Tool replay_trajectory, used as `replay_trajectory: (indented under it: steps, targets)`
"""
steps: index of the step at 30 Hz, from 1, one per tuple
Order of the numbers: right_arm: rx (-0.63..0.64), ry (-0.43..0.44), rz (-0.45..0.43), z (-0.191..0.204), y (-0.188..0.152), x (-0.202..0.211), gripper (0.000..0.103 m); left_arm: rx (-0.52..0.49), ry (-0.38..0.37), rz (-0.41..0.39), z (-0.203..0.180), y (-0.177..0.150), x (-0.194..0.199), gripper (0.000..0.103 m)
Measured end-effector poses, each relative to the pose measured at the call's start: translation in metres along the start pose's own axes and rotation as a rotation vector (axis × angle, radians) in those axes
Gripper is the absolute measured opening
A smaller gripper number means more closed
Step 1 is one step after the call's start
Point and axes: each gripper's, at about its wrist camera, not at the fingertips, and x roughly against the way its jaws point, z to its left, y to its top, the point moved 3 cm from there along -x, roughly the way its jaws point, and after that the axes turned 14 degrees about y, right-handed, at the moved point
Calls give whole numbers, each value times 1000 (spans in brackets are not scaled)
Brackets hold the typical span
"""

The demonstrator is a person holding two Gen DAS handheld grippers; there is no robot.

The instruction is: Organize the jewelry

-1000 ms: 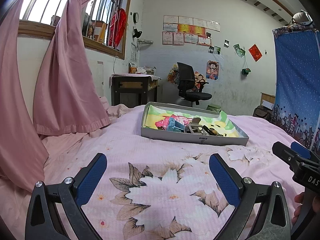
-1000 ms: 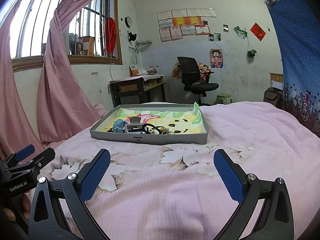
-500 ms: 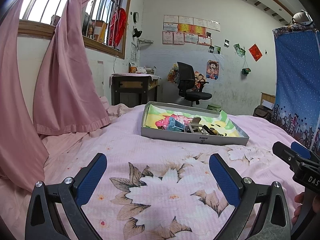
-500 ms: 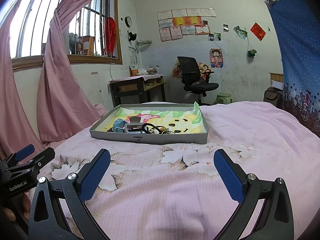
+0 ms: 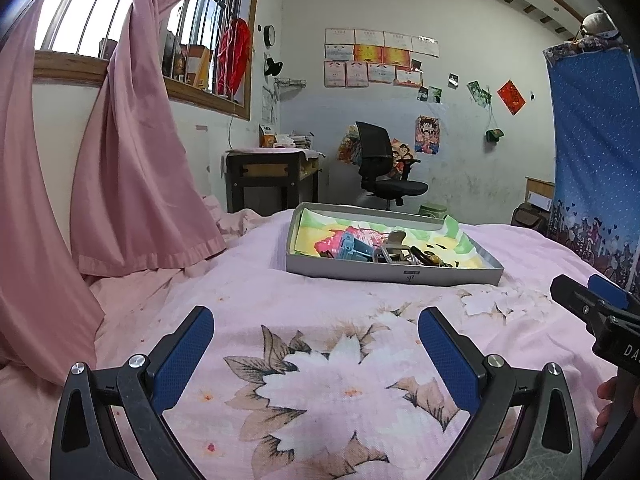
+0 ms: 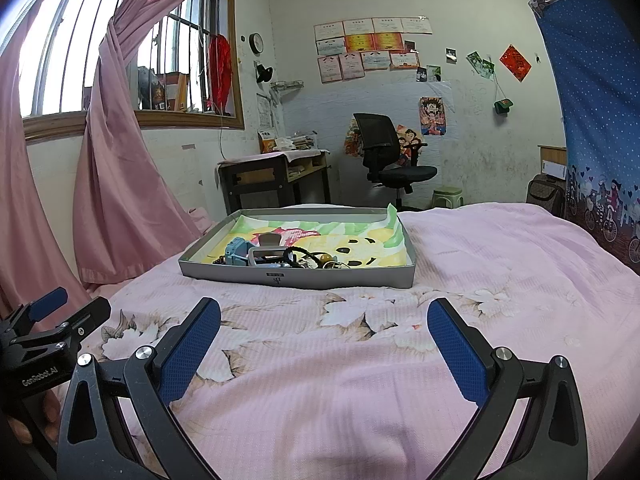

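A shallow grey tray (image 5: 396, 274) (image 6: 296, 278) with a colourful cartoon liner lies on the pink bed ahead of both grippers. At its near edge sits a pile of jewelry (image 5: 400, 254) (image 6: 296, 258): a blue box-like piece (image 6: 236, 254), a metal clip, dark cords and beads. My left gripper (image 5: 316, 340) is open and empty, well short of the tray. My right gripper (image 6: 324, 332) is open and empty, also short of the tray. Each gripper's body shows at the edge of the other view: right gripper (image 5: 600, 312), left gripper (image 6: 48, 328).
The bed has a pink flower-print cover (image 6: 360, 360). Pink curtains (image 5: 132, 160) hang at the left by the window. Beyond the bed stand a desk (image 5: 272, 176), a black office chair (image 5: 384, 168) and a blue patterned cloth (image 5: 596, 160) at the right.
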Motion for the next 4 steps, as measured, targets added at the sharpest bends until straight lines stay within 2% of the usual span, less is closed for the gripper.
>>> replay_trajectory:
  steps: [4]
  targets:
    - [0, 0, 0, 0, 0, 0, 102, -5, 4, -4, -1, 0, 0, 103]
